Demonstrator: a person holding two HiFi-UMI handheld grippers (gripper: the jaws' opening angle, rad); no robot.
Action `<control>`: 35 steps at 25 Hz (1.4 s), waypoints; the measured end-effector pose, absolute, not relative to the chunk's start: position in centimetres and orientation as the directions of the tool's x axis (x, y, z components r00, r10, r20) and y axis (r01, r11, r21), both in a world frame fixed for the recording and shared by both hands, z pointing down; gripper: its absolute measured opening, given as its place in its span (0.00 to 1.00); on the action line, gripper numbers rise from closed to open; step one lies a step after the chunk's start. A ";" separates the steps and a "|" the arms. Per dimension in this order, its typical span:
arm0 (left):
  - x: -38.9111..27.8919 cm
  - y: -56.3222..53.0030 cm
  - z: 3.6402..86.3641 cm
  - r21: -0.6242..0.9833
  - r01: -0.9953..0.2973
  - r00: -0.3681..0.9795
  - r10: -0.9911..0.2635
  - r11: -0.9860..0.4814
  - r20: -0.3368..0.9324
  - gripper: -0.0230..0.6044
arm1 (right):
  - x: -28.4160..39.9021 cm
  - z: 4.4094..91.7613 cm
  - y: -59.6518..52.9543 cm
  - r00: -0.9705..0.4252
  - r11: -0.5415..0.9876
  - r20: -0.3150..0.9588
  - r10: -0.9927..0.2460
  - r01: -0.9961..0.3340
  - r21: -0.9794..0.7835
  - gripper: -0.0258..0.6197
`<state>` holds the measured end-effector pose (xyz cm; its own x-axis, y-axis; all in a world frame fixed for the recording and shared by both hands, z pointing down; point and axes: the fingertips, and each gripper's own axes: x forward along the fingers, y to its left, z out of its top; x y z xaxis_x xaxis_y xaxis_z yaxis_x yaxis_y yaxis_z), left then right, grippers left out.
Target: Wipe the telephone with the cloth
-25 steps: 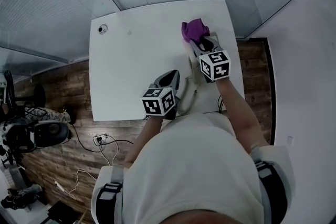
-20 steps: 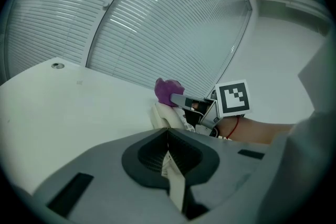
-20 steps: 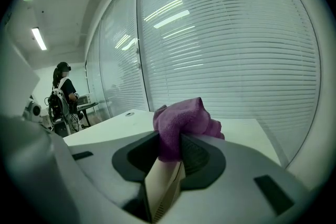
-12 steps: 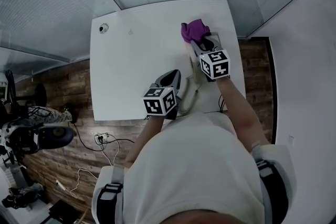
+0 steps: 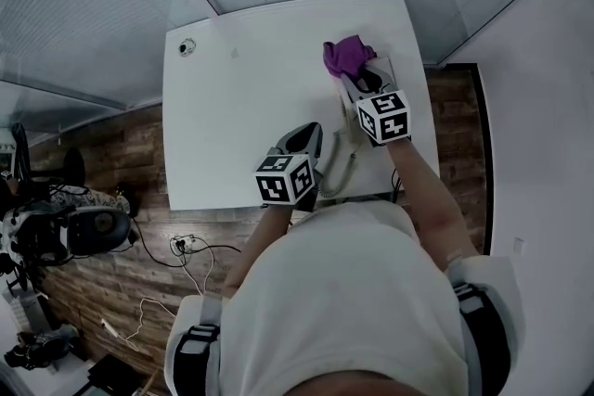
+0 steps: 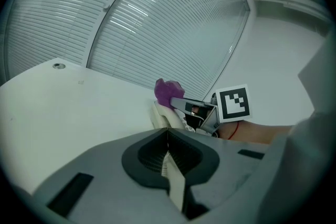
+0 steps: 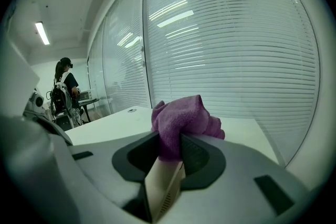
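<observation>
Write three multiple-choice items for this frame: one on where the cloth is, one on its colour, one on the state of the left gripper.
1. Where is the cloth?
A. In the right gripper
B. In the left gripper
C. Lying loose, held by neither

2. What colour is the cloth?
A. White
B. Purple
C. Green

3. How is the left gripper?
A. Wide open
B. Shut on the cloth
C. Shut, empty

Key:
1 A: the right gripper view shows its fingers clamped on the cloth.
2 B: it is purple in every view.
3 C: its fingers meet with nothing between them.
</observation>
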<state>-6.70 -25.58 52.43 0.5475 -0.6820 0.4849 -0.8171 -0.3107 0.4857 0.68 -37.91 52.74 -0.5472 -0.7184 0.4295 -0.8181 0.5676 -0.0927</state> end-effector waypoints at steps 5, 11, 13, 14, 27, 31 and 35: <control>-6.6 -24.1 52.7 0.482 -0.810 0.564 -0.670 -0.335 0.483 0.07 | 0.8 52.7 -36.7 -0.538 0.554 0.417 -0.733 -0.827 -0.092 0.23; -6.3 -22.0 53.2 0.484 -0.804 0.575 -0.660 -0.346 0.483 0.07 | 1.3 52.8 -34.7 -0.528 0.541 0.406 -0.746 -0.836 -0.091 0.23; -6.3 -21.3 53.2 0.486 -0.802 0.577 -0.659 -0.347 0.482 0.07 | 1.4 52.9 -34.0 -0.525 0.539 0.406 -0.748 -0.838 -0.091 0.23; -6.3 -20.9 53.3 0.488 -0.801 0.578 -0.659 -0.346 0.481 0.07 | 1.5 53.0 -33.6 -0.524 0.538 0.407 -0.748 -0.838 -0.091 0.23; -5.8 -17.3 53.4 0.506 -0.794 0.584 -0.654 -0.337 0.480 0.07 | 2.4 54.4 -28.7 -0.514 0.525 0.433 -0.740 -0.844 -0.105 0.23; -5.7 -16.4 53.1 0.504 -0.794 0.585 -0.658 -0.341 0.475 0.07 | 2.7 54.8 -27.3 -0.510 0.523 0.445 -0.736 -0.846 -0.104 0.23; -5.8 -15.6 53.1 0.504 -0.795 0.582 -0.661 -0.339 0.473 0.07 | 3.1 55.4 -26.3 -0.505 0.517 0.451 -0.736 -0.849 -0.107 0.23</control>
